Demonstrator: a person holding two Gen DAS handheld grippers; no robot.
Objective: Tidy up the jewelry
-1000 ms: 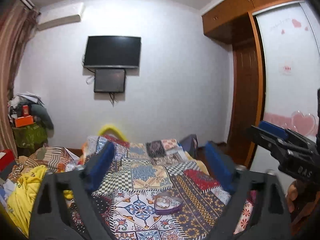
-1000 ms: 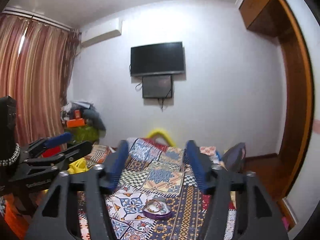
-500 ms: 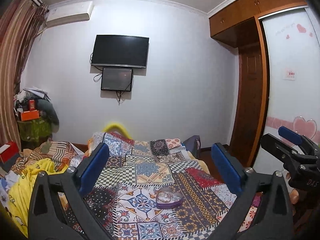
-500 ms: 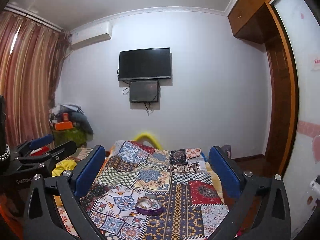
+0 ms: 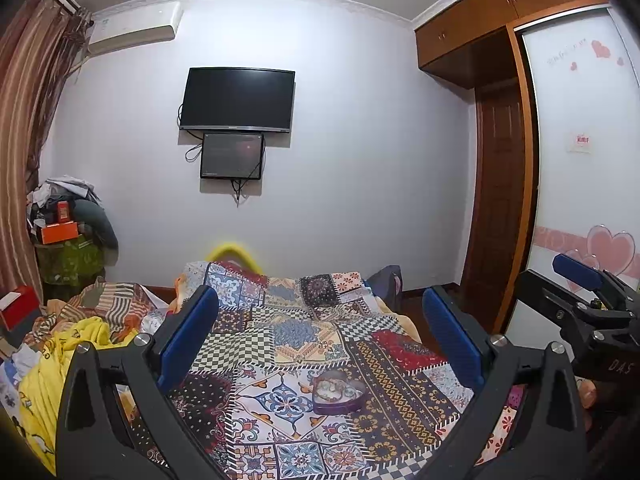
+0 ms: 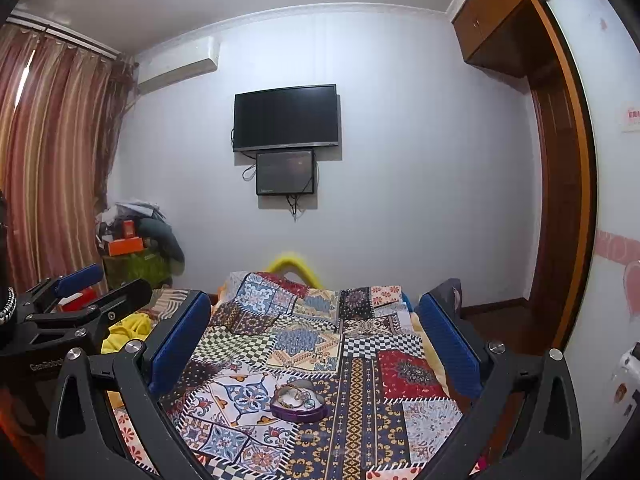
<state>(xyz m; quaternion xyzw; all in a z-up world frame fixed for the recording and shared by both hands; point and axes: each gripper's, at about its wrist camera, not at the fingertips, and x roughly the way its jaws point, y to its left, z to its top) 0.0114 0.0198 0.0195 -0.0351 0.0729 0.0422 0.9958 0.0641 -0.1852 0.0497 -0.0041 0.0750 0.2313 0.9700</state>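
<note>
A purple heart-shaped jewelry box point(image 5: 338, 393) with bracelets and small pieces inside lies open on a patchwork bedspread point(image 5: 280, 344). It also shows in the right wrist view point(image 6: 298, 400). My left gripper point(image 5: 320, 336) is open and empty, held well above and short of the box. My right gripper point(image 6: 316, 336) is open and empty too, likewise above the bed. Each gripper appears at the edge of the other's view: the right one point(image 5: 580, 304) and the left one point(image 6: 80, 304).
A yellow garment point(image 5: 52, 364) and striped cloth lie at the bed's left. A cluttered stand with an orange box point(image 5: 58, 232) is by the curtain. A TV point(image 5: 238, 100) hangs on the far wall. A wooden wardrobe point(image 5: 504, 200) stands at the right.
Both grippers have opened wider and tilted up and back, so the bed and box sit lower and smaller in both views. The box has not moved.
</note>
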